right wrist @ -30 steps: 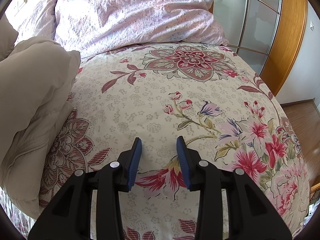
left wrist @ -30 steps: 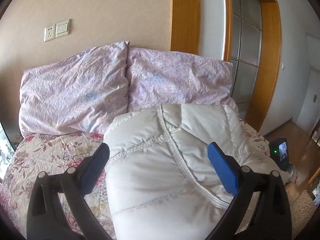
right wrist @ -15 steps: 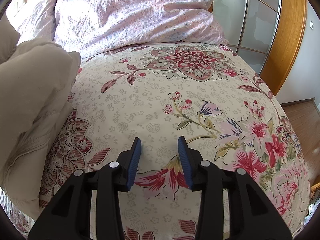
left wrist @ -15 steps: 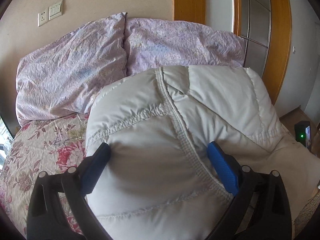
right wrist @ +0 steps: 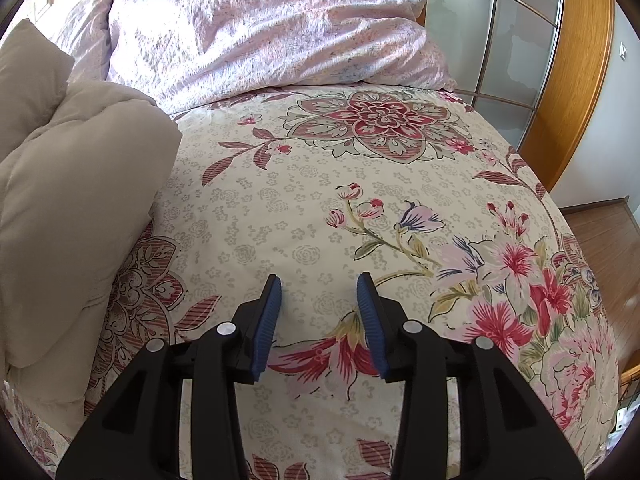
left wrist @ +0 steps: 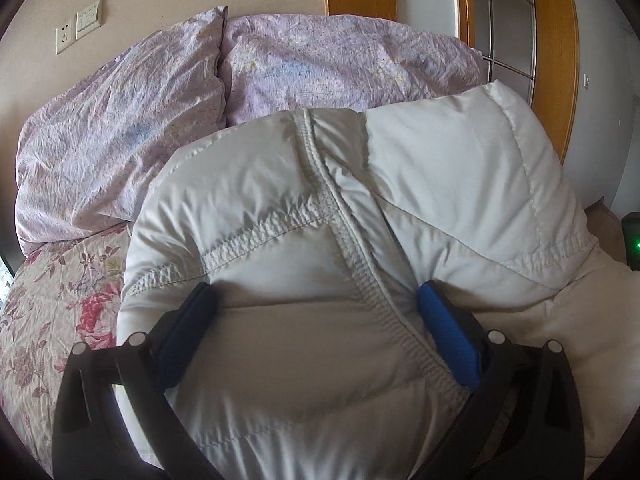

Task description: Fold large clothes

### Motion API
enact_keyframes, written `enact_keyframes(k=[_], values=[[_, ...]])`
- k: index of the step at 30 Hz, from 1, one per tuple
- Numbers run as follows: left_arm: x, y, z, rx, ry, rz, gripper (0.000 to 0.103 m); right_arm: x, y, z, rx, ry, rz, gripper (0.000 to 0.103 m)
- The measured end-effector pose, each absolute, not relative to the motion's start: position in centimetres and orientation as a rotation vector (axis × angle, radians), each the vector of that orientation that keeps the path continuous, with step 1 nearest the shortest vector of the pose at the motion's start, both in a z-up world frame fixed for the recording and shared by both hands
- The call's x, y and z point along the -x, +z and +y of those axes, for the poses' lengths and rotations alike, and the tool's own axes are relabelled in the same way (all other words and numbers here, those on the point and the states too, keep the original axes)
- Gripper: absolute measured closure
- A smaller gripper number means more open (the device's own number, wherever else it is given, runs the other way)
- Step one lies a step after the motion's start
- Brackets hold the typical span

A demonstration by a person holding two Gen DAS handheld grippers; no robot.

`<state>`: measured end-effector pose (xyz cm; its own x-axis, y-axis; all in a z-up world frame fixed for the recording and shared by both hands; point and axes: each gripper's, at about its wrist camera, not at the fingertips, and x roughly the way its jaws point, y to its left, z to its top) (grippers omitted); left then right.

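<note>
Closer now, the jacket (left wrist: 304,248) bulges between the left gripper (left wrist: 316,300)'s wide jaws, seam running toward the pillows (left wrist: 120,136).

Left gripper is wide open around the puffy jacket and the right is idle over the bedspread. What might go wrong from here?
1. The left gripper straddles a thick quilted bulge of the white jacket; closing may pinch only the slippery shell, which could slide out.
2. The right gripper hangs open over the bedspread, apart from the jacket, so a one-sided lift may let the fold slump.
</note>
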<state>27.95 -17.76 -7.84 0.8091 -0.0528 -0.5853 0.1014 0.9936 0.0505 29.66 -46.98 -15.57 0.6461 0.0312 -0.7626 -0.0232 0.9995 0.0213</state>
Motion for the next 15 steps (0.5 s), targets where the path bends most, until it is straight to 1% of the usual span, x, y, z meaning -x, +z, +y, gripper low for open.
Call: enact_keyframes(k=[1,2,3,4,6,9,12,14,15], values=[[-28.1,-8.0,-17.8,-0.085,-0.075,0.622,0.003,-29.8,-15.6,-47.2,-0.007,-0.014,0.873,0.031],[-28.3,-8.1,-17.9,-0.091,-0.069,0.621,0.003,-30.0,-15.7,-47.6,-0.017,-0.055,0.881,0.025],[-28.3,-8.0,-18.0,-0.097,-0.066,0.621,0.003,-30.1,-15.7,-48.1,-0.045,-0.064,0.889,0.024],[-28.1,-7.8,-18.0,-0.100,-0.064,0.621,0.003,-30.1,-15.6,-48.4,-0.061,-0.081,0.899,0.032],[-27.6,-7.2,-17.8,-0.108,-0.071,0.619,0.002,-29.5,-13.9,-48.7,-0.081,-0.100,0.889,0.043],[-26.8,-6.3,-17.3,-0.104,-0.087,0.618,0.002,-27.5,-8.5,-48.2,-0.111,-0.079,0.759,0.043],[-26.2,-5.3,-16.3,-0.073,-0.093,0.618,0.002,-25.6,-2.4,-45.7,-0.103,0.007,0.619,0.043],[-25.8,-4.5,-15.4,-0.049,-0.081,0.607,0.002,-24.9,0.4,-42.6,-0.075,0.099,0.566,0.046],[-25.7,-4.1,-15.0,-0.041,-0.073,0.606,0.002,-24.8,1.2,-40.8,-0.052,0.145,0.555,0.049]])
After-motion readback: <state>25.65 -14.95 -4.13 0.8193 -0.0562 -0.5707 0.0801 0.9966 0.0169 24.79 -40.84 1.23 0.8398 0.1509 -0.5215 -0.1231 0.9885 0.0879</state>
